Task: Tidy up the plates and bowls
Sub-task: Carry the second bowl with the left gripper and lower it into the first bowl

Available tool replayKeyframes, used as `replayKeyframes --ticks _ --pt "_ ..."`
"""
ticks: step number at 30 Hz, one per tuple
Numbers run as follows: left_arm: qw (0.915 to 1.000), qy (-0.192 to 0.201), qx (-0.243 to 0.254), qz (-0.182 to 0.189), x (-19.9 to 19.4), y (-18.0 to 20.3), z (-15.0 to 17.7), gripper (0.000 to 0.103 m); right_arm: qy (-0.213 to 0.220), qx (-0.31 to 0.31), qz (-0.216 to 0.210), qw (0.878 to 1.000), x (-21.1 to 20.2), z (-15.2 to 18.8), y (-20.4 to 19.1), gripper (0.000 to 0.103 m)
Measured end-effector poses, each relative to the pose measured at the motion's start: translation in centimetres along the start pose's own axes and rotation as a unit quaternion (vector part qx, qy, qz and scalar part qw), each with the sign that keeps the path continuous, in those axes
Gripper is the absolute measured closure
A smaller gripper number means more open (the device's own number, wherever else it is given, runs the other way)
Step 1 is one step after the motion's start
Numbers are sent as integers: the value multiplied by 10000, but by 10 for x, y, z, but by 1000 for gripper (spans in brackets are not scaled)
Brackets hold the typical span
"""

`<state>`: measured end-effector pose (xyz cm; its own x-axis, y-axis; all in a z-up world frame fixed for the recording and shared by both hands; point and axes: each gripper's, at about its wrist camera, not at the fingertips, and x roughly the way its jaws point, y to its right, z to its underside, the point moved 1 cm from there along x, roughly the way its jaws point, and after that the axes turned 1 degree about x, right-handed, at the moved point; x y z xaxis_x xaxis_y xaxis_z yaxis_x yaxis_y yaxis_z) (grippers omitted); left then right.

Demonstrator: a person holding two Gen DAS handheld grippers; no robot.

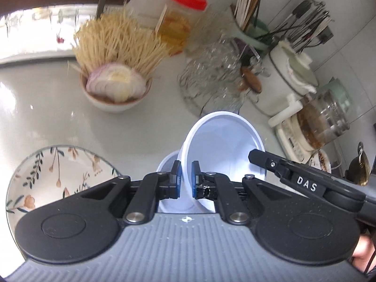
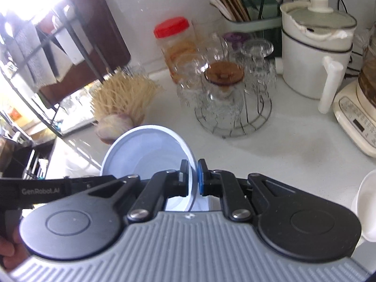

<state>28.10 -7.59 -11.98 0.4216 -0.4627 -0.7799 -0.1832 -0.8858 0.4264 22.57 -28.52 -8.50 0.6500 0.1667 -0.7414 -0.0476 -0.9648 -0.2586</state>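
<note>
While both fingers clamp bowl rims | left gripper [image 1: 185, 179] white bowl [image 1: 223, 145] | right gripper [image 2: 193, 177] bowl [image 2: 145, 150] | counter [image 2: 293, 145] ahead bare

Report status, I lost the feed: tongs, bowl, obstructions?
Left tongs and right tongs both clamped on white bowl rim, bowl tilted above counter. Floral plate at left. Glass rack and onion bowl ahead.

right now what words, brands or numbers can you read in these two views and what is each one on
"DAS": white letters on the black arm of the right claw, seen in the left wrist view.
"GenRobot.AI": faint grey print on the black arm of the left claw, seen in the right wrist view.
Cream appliance control panel: buttons and a small display, print too small and blurred to read.
Red-lidded jar: no readable label.
</note>
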Motion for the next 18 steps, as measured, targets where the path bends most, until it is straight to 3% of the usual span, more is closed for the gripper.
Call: replayKeyframes --ticks 9,18 --pt "9990 -390 -88 -220 26 -9 13 95 -439 126 127 9989 23 16 6 91" --pt "9981 -464 -58 -397 38 -5 8 95 -624 169 96 9979 37 17 13 91"
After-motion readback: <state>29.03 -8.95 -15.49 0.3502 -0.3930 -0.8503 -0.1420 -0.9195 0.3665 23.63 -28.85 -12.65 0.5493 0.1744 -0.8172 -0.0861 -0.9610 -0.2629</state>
